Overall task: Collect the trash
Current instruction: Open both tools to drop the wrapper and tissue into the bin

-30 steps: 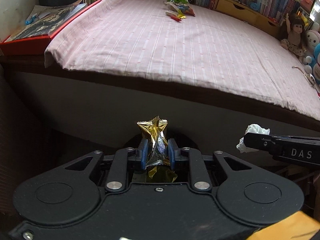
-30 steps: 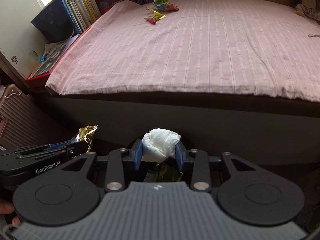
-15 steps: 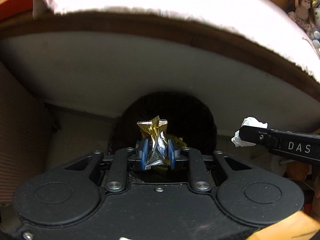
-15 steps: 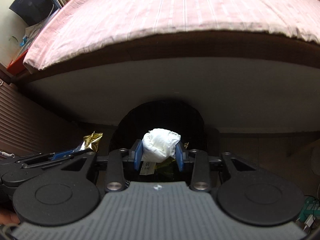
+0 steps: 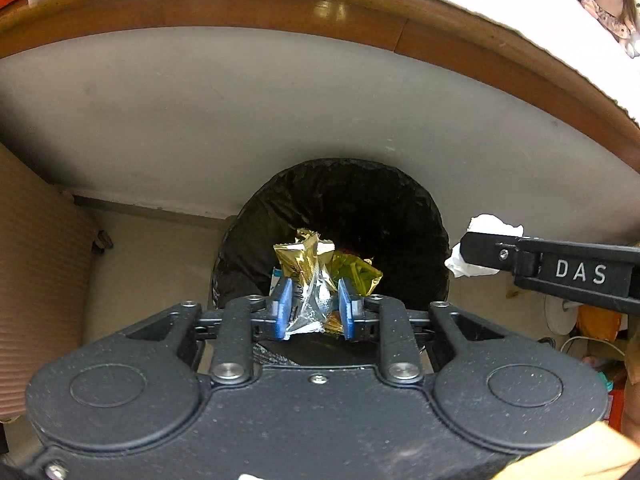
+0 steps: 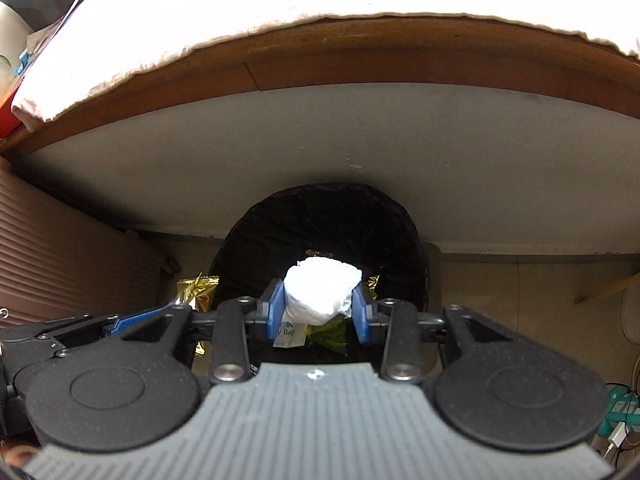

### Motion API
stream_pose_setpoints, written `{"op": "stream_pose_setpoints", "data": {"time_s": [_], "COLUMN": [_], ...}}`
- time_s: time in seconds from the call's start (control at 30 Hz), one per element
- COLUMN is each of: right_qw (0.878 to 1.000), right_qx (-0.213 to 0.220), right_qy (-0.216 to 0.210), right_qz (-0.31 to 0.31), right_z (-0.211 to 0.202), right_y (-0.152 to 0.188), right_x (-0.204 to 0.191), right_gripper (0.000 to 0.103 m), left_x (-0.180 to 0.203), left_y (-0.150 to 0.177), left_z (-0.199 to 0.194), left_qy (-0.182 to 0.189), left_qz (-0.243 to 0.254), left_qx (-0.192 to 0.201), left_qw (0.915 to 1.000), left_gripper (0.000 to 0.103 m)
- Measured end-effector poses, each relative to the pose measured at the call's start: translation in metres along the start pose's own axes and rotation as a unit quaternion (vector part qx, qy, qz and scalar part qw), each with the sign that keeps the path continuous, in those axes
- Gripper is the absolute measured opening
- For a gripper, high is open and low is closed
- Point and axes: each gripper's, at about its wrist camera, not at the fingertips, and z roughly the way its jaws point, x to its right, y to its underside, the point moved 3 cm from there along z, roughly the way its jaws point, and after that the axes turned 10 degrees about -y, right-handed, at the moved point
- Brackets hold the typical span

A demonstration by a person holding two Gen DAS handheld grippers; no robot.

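My left gripper (image 5: 315, 312) is shut on a crumpled gold wrapper (image 5: 300, 268) and hangs over the mouth of a black-lined bin (image 5: 332, 196). A yellow-green wrapper (image 5: 358, 276) lies inside the bin. My right gripper (image 6: 318, 312) is shut on a white tissue wad (image 6: 320, 290) above the same bin (image 6: 320, 216). Below the tissue a white label (image 6: 289, 335) lies in the bin. In the left wrist view the right gripper (image 5: 470, 258) comes in from the right with the tissue (image 5: 494, 224). In the right wrist view the left gripper (image 6: 120, 322) holds the gold wrapper (image 6: 196, 288) at the bin's left rim.
The bin stands on the floor against the bed's grey base panel (image 5: 280, 112), under the wooden bed frame (image 6: 360, 64) and sheet edge (image 6: 240, 12). A brown ribbed suitcase (image 6: 60, 264) is at left. Cables and a plug strip (image 6: 618, 412) lie at right. A doll (image 5: 612, 0) sits far right.
Both grippers have dropped and tilted down from the bed level to just over the bin. The bed top has left both views. Each still holds its trash.
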Motion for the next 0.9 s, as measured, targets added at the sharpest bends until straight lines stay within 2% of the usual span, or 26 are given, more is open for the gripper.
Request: {"op": "stream_pose_setpoints", "data": {"time_s": [0.07, 0.1, 0.13, 0.17, 0.2, 0.37, 0.63, 0.9], "right_qw": [1.0, 1.0, 1.0, 1.0, 1.0, 1.0, 1.0, 0.999], "right_qx": [0.0, 0.001, 0.001, 0.0, 0.001, 0.003, 0.009, 0.033], "right_qy": [0.001, 0.001, 0.001, 0.001, 0.001, 0.004, 0.008, 0.01], "right_qz": [0.0, 0.001, 0.002, 0.003, 0.004, 0.007, 0.012, 0.015], "right_z": [0.0, 0.0, -0.001, -0.002, -0.002, 0.0, -0.007, -0.031], "right_y": [-0.002, -0.002, 0.0, -0.003, -0.003, -0.008, -0.019, -0.033], "right_x": [-0.001, -0.001, 0.0, -0.001, 0.0, -0.003, -0.001, -0.008], "right_gripper": [0.048, 0.049, 0.05, 0.057, 0.059, 0.063, 0.067, 0.069], "left_x": [-0.003, -0.003, -0.004, -0.005, -0.006, -0.007, -0.006, -0.005], "left_y": [0.0, 0.0, -0.001, -0.002, -0.002, -0.008, -0.019, -0.042], "left_z": [0.002, 0.002, 0.001, 0.0, 0.0, 0.001, -0.019, -0.049], "left_qy": [0.002, 0.002, 0.002, 0.003, 0.003, -0.002, -0.012, -0.017], "left_qz": [-0.006, -0.008, -0.01, -0.011, -0.012, -0.013, -0.017, -0.017], "left_qx": [0.002, 0.002, 0.004, 0.007, 0.008, 0.01, 0.019, 0.049], "left_qw": [1.0, 1.0, 0.9999, 0.9999, 0.9999, 0.9999, 0.9996, 0.9985], "left_gripper": [0.035, 0.048, 0.054, 0.054, 0.056, 0.062, 0.069, 0.076]}}
